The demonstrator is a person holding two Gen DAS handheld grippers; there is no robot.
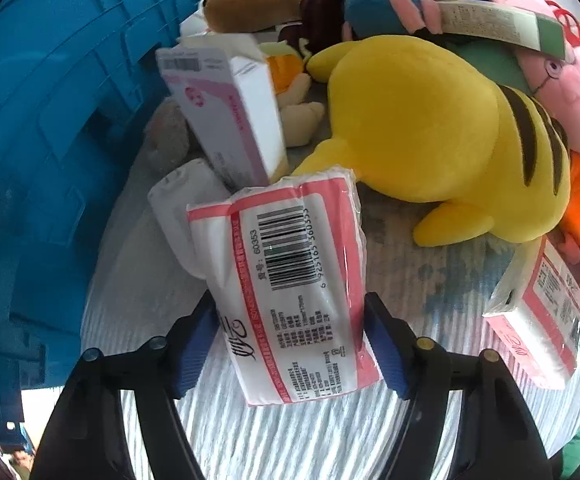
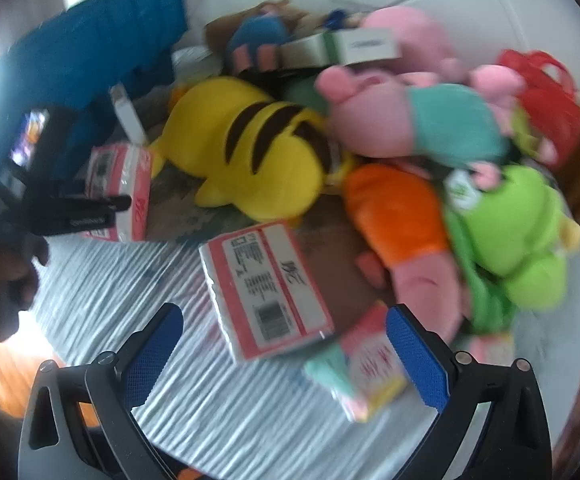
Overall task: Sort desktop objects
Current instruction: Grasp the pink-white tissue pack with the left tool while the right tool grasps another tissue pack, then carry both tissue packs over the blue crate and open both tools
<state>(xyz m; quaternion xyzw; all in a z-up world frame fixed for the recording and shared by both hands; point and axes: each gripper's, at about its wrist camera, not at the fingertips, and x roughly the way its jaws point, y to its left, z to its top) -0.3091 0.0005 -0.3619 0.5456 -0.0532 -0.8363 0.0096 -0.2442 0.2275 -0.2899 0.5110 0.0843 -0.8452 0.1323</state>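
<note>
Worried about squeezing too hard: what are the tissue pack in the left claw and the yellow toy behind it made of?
The tissue pack looks like soft paper in a glossy clear plastic wrap, judging by its glare and wrinkles. The yellow toy seems a matte plush fabric, probably stuffed: rounded, fuzzy, stitched dark stripes.

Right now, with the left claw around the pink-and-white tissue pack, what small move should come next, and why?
Probably lift the pink-and-white plastic-wrapped tissue pack and swing it left toward the blue plastic crate. The left claw has its blue pads pressed on both sides of the pack, so the grip looks set. The crate stands just to the left, and the right claw is open, holding nothing.
</note>
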